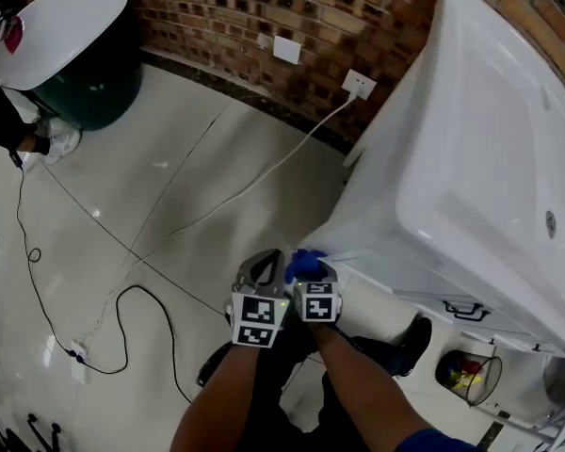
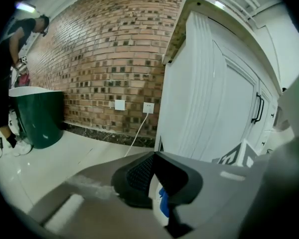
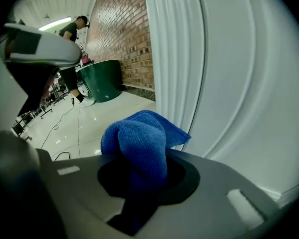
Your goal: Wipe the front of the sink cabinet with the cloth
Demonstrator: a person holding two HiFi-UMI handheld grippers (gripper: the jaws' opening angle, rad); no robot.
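A blue cloth (image 3: 139,143) bulges out of my right gripper (image 3: 139,179), which is shut on it. The cloth (image 1: 301,264) sits against the fluted white corner of the sink cabinet (image 1: 363,243), at the left end of its front. Its panelled front (image 3: 239,83) fills the right gripper view, very close. My left gripper (image 1: 266,262) is just left of the right one, off the cabinet. Its jaws are shut with nothing held (image 2: 157,193); a sliver of blue shows past them. The cabinet doors with black handles (image 2: 259,108) show in the left gripper view.
Black cables (image 1: 151,290) loop over the glossy floor to the left, and a white cord runs to a wall socket (image 1: 360,85) on the brick wall. A green tub (image 1: 85,83) stands far left beside a person (image 1: 0,111). A wire bin (image 1: 471,375) sits below the cabinet.
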